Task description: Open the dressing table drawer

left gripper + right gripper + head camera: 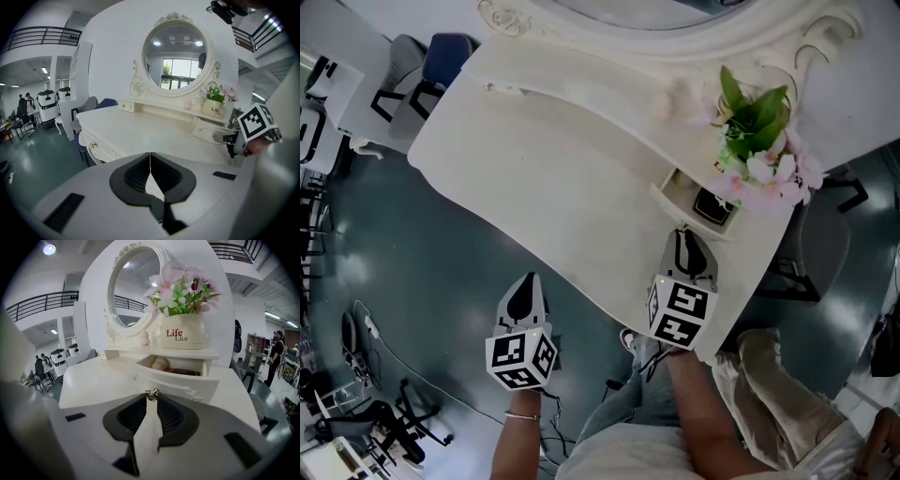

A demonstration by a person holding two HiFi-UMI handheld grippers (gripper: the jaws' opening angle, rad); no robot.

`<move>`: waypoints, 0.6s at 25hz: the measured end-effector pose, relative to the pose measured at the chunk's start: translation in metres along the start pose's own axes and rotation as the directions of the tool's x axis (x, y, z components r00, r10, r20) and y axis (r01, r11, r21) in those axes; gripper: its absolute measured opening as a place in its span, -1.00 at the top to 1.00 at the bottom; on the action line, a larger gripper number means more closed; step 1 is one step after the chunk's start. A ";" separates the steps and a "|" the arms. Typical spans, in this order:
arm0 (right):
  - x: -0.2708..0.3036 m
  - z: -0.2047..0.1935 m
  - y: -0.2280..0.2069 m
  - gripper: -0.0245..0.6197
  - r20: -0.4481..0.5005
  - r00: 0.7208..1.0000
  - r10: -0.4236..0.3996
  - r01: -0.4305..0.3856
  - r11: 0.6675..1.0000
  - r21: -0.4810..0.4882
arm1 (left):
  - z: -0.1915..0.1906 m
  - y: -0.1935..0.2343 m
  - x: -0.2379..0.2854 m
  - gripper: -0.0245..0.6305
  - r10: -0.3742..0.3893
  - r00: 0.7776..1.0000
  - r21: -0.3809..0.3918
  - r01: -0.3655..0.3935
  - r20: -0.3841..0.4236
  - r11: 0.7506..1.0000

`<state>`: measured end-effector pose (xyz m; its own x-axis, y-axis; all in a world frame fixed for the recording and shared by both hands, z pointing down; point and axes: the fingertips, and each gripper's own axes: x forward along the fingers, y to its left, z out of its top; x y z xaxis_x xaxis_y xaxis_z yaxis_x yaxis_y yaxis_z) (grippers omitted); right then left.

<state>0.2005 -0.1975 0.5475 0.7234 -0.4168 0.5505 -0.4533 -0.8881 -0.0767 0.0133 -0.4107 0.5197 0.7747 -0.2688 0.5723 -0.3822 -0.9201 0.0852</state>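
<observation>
The small upper drawer [180, 379] of the white dressing table [553, 159] stands pulled partly out, with pale round items and something dark inside. My right gripper [151, 397] is shut on the drawer's small metal knob [152, 393], which sits between its fingertips. In the head view the right gripper [685, 236] reaches onto the table's right end in front of the open drawer [672, 199]. My left gripper [150, 158] is shut on nothing and hangs off the table's front edge; in the head view the left gripper [526, 284] is over the floor.
A cream pot of pink flowers [183, 331] stands on the shelf just above the drawer. An oval mirror [174, 57] rises behind the tabletop. A lower drawer with a knob [93, 145] is on the table's front. A blue chair [441, 61] stands at the far side.
</observation>
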 end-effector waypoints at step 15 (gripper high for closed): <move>-0.015 0.004 0.003 0.67 0.003 1.000 0.027 -0.027 0.998 -0.052 | 0.005 -0.006 -0.010 0.86 0.018 0.999 -0.032 -0.017 0.040 0.999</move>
<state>0.1907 -0.1952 0.5355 0.7120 -0.4415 0.5460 -0.4992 -0.8651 -0.0486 0.0100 -0.4042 0.5091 0.7876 -0.2964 0.5402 -0.4106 -0.9061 0.1015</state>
